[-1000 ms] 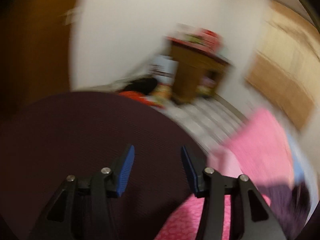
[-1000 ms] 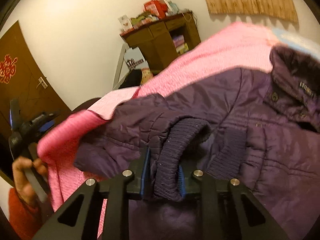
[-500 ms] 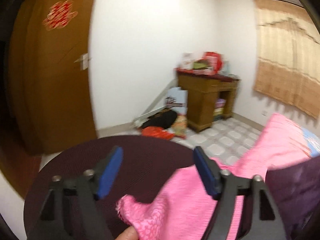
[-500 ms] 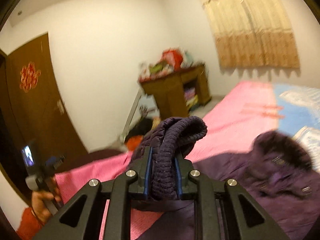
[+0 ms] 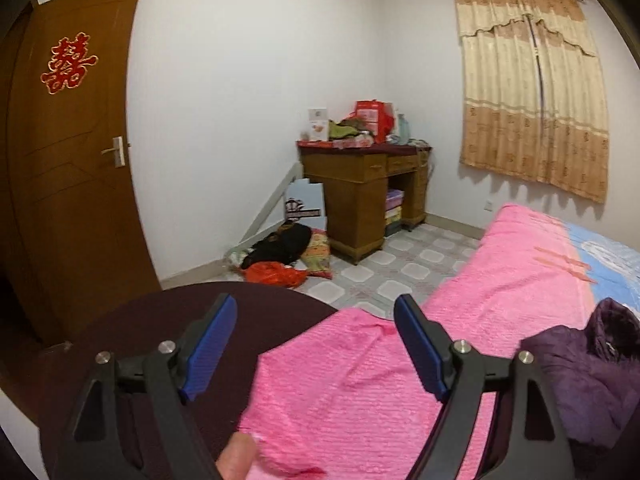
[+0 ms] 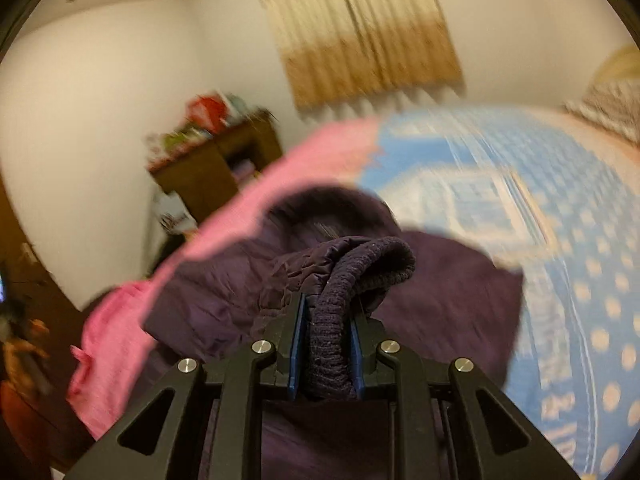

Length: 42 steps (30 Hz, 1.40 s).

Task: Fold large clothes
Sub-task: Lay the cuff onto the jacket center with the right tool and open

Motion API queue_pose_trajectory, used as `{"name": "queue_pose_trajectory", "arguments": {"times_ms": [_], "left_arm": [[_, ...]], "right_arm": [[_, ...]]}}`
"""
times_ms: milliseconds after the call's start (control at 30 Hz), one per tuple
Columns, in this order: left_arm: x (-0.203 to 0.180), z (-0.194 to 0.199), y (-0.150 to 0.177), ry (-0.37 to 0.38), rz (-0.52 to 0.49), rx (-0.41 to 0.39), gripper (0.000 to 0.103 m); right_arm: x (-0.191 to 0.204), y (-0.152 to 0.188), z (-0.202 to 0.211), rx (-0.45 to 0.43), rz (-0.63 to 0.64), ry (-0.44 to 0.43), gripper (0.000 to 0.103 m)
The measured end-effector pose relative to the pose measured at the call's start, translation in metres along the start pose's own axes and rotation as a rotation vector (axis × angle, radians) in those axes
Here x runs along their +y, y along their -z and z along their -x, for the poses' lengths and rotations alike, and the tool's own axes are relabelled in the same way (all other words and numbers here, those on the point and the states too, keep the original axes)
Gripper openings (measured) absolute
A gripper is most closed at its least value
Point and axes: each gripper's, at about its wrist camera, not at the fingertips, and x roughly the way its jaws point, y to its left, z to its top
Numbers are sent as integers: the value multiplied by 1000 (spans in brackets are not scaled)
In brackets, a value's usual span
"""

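The right gripper (image 6: 325, 344) pinches the purple jacket's ribbed cuff (image 6: 360, 276), the purple jacket (image 6: 224, 300) lying ahead near the bed's pink-blanket edge, while the spread, empty left gripper (image 5: 316, 344) hovers leftward.

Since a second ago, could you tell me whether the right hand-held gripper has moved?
Yes. The right hand-held gripper, shut on the purple jacket's knit cuff, has swung rightward: the wooden desk slid left and the blue bedspread entered view.

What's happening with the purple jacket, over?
Right gripper shut on purple jacket cuff. Left gripper open, empty, over pink blanket. Nothing blocking.
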Motion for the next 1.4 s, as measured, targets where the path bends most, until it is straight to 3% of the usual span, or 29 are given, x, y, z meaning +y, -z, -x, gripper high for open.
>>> {"name": "queue_pose_trajectory", "arguments": {"times_ms": [200,333,367,433,500,600,700,800,900,1000,1100,1200,1300,1400], "left_arm": [[16,17,3,-112,-114,-5,84],[43,29,3,-143,-102,31,83],[44,31,4,-106,-92,47,84],[36,39,12,95,-80,124,84],[11,43,25,237,-110,209,92],[-64,48,61,439,-305,340,94],[-135,53,101,510,-497,356,94],[-186,42,132,562,-580,417,94],[-227,23,157,492,-633,402,92],[-242,-3,158,400,-568,384,86],[-223,-32,140,309,-357,404,86],[-206,-59,143,296,-165,512,86],[-196,-63,154,277,-93,517,87],[-185,-54,160,283,-70,517,89]], "right_arm": [[-33,33,-32,47,-82,5,20],[-37,39,-40,45,-101,3,20],[-39,39,-42,45,-110,2,20],[-37,45,-42,46,-129,-1,20],[-34,55,-39,45,-145,-7,20],[-36,54,-40,49,-159,-14,20],[-35,52,-37,57,-162,-13,20],[-34,49,-35,59,-165,-13,20],[-32,47,-34,61,-159,-14,20],[-28,42,-33,60,-130,-2,20],[-21,35,-24,23,-82,-13,20],[-21,35,-31,30,-107,-87,20],[-18,46,-58,87,-83,-37,22],[-34,58,-68,62,-133,-25,31]]}}
